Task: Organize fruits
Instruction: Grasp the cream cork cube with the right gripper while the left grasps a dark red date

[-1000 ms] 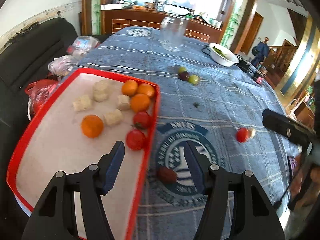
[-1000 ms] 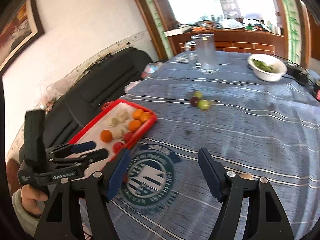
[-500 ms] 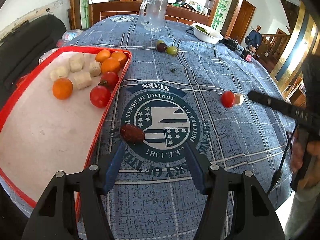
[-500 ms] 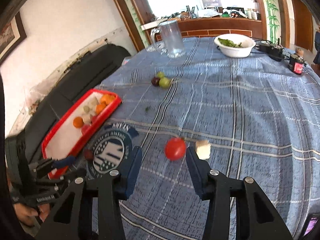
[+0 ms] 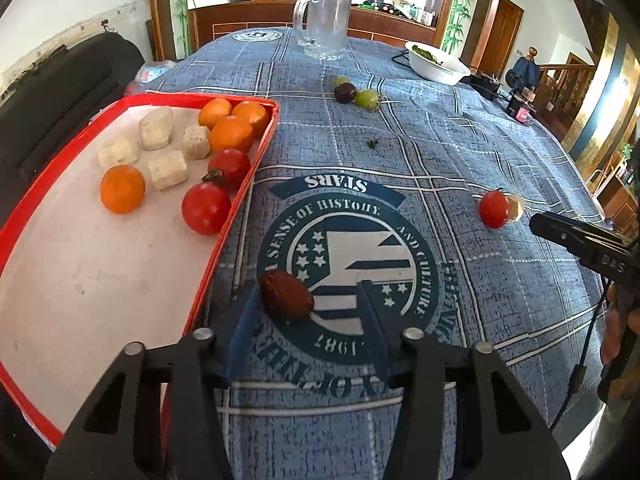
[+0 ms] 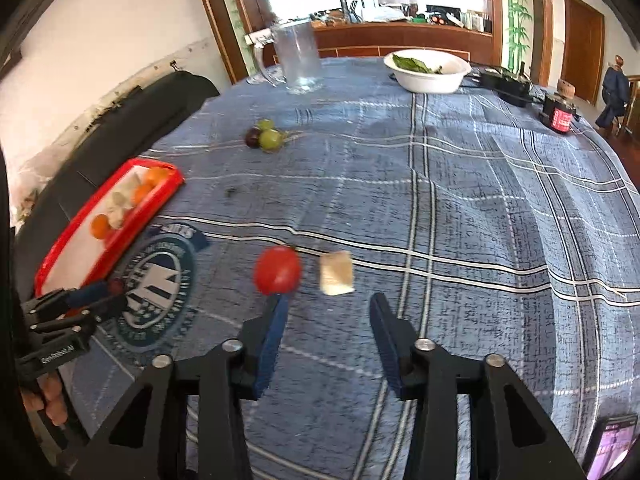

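Observation:
A dark red-brown date [image 5: 286, 296] lies on the blue cloth's round emblem. My left gripper [image 5: 308, 292] straddles it with jaws closing. The left pad sits against the date and a gap remains at the right pad. The red tray [image 5: 240, 208] to the left holds oranges, two tomatoes and pale cubes. My right gripper [image 6: 328, 300] hovers low over the cloth, jaws closing with nothing between them. A red tomato [image 6: 278, 270] sits just past its left fingertip. A pale cube [image 6: 337, 273] lies ahead of the gap.
Two green fruits and a dark one [image 6: 264, 138] cluster mid-table. A glass mug [image 6: 298, 58] and a white bowl of greens [image 6: 428, 70] stand at the far edge, and a black device [image 6: 560, 114] at the right. A black sofa runs behind the tray.
Both grippers have sunk toward the cloth and narrowed. The left one shifted from the tray's edge to around the date. The right one swung from the emblem to the tomato and cube.

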Motion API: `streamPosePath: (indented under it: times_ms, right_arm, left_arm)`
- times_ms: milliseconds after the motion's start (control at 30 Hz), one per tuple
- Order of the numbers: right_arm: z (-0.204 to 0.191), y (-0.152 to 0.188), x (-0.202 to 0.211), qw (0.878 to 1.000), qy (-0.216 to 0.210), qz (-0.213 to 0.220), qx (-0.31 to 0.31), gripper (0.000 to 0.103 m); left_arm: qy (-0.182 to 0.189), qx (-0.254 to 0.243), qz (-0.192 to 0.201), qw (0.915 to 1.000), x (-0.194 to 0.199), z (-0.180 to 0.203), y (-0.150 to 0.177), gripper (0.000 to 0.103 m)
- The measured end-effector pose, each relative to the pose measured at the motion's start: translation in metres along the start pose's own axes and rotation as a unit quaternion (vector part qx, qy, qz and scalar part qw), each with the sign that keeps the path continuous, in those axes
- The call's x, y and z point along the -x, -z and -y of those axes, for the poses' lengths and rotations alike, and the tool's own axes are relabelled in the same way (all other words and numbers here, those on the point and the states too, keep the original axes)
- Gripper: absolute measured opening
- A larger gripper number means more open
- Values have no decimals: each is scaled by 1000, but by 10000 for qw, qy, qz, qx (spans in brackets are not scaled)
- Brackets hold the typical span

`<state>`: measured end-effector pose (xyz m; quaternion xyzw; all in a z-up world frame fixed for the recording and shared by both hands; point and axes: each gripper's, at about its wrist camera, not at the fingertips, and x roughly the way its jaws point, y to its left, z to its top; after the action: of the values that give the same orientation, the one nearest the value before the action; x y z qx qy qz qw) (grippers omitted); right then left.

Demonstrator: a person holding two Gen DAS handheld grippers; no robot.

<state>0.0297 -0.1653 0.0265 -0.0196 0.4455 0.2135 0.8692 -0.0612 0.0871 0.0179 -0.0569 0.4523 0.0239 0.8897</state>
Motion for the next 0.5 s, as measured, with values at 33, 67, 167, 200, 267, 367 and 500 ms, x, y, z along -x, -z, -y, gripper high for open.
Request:
streamPosePath:
  times_ms: [33, 67, 167, 200, 267, 367, 500]
  right_arm:
    - [1, -2, -3, 10000, 15, -32, 3, 36]
    - [2, -3, -7, 10000, 24, -55, 5, 35]
    - [3, -8, -17, 10000, 21, -80, 25, 32]
    - [3, -10, -21, 10000, -21, -84, 25, 32]
    - [2, -12, -28, 10000, 8, -90, 31, 31]
    - [1, -11, -34, 10000, 54, -63, 15, 21]
    - [3, -9, -28, 10000, 3, 57, -34, 21]
  left_arm:
    - [-49, -4, 5, 10000, -1, 0, -1, 40]
    - [-50, -4, 14, 10000, -2, 0, -2, 39]
    - [-84, -27, 29, 10000, -3, -1, -4, 35]
    - [-85, -40, 41, 9999, -4, -1, -4, 33]
    - [-160, -118, 70, 9998, -5, -1, -4, 27]
    - [-227, -227, 124, 9994, -5, -4, -4, 21]
    - [-152, -226, 107, 9996, -4, -5, -4, 20]
